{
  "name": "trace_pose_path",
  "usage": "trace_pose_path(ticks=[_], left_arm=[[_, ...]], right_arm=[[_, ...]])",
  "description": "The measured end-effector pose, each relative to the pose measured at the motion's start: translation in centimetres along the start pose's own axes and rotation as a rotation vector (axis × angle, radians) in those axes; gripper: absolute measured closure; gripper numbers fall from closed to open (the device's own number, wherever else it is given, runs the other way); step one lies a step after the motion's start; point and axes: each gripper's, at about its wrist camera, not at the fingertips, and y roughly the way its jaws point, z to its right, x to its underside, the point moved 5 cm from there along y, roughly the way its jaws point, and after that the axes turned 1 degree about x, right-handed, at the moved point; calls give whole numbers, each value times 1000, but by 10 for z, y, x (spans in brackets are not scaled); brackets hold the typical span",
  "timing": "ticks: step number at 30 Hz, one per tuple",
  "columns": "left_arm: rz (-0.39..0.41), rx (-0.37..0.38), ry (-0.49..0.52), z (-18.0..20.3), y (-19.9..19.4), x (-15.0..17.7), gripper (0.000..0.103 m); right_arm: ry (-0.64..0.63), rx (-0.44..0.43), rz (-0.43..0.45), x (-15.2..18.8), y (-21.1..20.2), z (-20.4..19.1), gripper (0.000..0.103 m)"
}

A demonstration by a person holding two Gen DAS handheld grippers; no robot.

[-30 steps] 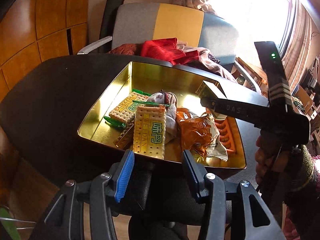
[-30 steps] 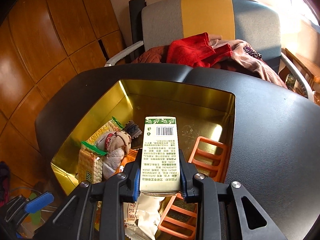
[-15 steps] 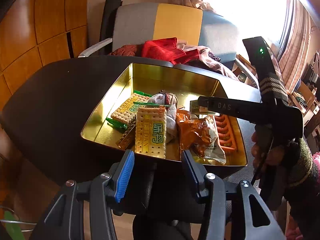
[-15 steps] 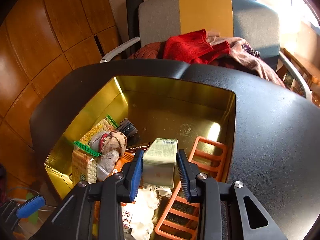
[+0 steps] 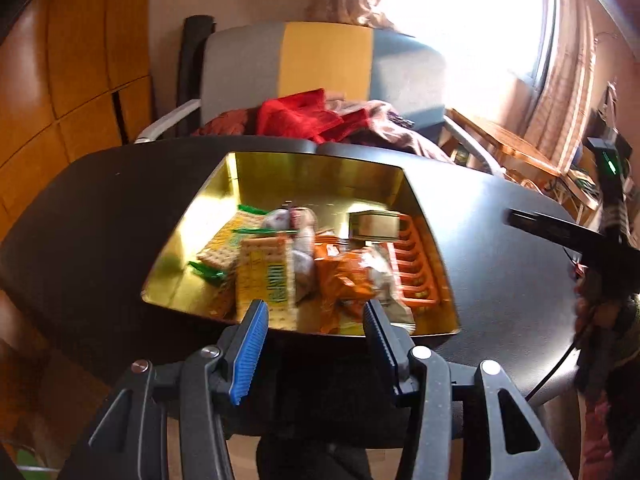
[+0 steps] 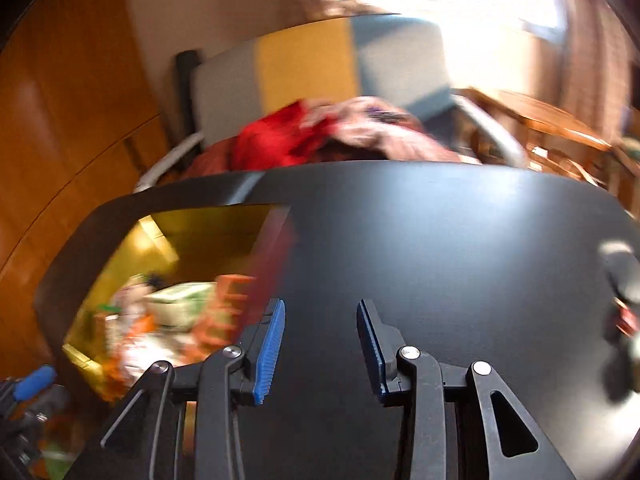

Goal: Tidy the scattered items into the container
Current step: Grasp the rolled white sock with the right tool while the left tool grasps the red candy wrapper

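The left gripper [image 5: 314, 344] hangs just short of the near rim of the gold tin [image 5: 200, 216], its blue-padded fingers [image 5: 250, 346] spread wide with nothing between them and touching nothing. The tin sits on the black tabletop [image 5: 500, 264] and holds the gathered items. A cracker pack [image 5: 264, 276] leans upright near the front wall, with a second cracker pack [image 5: 222, 246] lying flat behind it to the left. A rolled sock [image 5: 296, 236] sits in the middle, an orange snack bag [image 5: 348, 280] lies to its right, and an orange rack [image 5: 412, 260] rests along the right wall. A small green-and-white box [image 5: 374, 226] lies on its side at the far end of the rack, free of any gripper.

The right gripper [image 6: 320, 344] is over bare tabletop [image 6: 440, 240] to the right of the tin [image 6: 160, 240]. Its fingers [image 6: 272, 346] are also wide apart, empty and clear of any item. This view is heavily blurred. The box [image 6: 180, 300] shows as a pale green smear inside the tin, beside the rack [image 6: 224, 308]. In the left view, the right gripper's body shows at the right edge, above the tabletop and well clear of the tin.

Behind the tabletop stands a grey and yellow chair [image 5: 320, 68] with red cloth [image 5: 300, 116] heaped on the seat.
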Motion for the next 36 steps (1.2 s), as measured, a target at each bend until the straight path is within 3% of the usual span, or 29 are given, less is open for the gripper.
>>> trace_pose_path(ticks=[7, 10, 13, 18, 21, 26, 33, 36], left_arm=[[-51, 123, 143, 77, 19, -16, 53], [-75, 210, 223, 128, 31, -26, 53], [-100, 282, 312, 184, 45, -36, 53], [-131, 371, 440, 268, 67, -48, 53], [-156, 404, 494, 313, 84, -55, 53], [-216, 449, 534, 378, 120, -62, 53], [-303, 503, 589, 463, 165, -60, 53], [-328, 530, 623, 491, 176, -55, 53]], right_arm=[[247, 261, 56, 9, -40, 171, 63], [342, 334, 62, 24, -54, 225, 62], [426, 351, 66, 35, -58, 258, 59], [498, 319, 91, 36, -50, 281, 50], [514, 252, 92, 30, -38, 288, 43], [453, 234, 72, 31, -17, 291, 43], [363, 131, 41, 54, -13, 272, 44], [312, 164, 30, 63, -7, 266, 45]])
